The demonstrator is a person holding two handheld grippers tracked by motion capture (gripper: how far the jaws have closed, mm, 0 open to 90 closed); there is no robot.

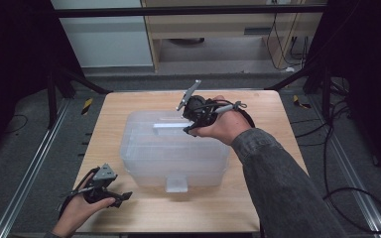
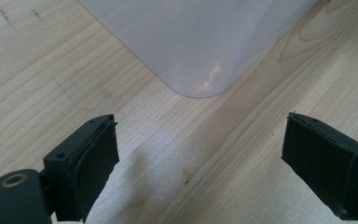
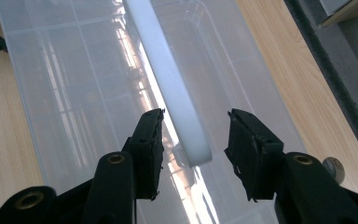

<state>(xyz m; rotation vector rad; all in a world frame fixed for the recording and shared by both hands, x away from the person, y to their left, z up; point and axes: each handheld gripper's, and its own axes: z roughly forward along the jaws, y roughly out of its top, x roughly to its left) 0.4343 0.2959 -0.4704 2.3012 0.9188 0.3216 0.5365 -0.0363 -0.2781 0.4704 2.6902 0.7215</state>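
Box lid on; right gripper fingers wide astride white handle, not gripped; left gripper wide, idle on surface.

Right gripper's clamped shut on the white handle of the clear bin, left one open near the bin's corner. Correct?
Not quite. The right gripper is open, not clamped: in the right gripper view its jaws stand either side of the white handle with gaps showing. The rest holds: the left gripper is open on the table near the corner of the clear bin.
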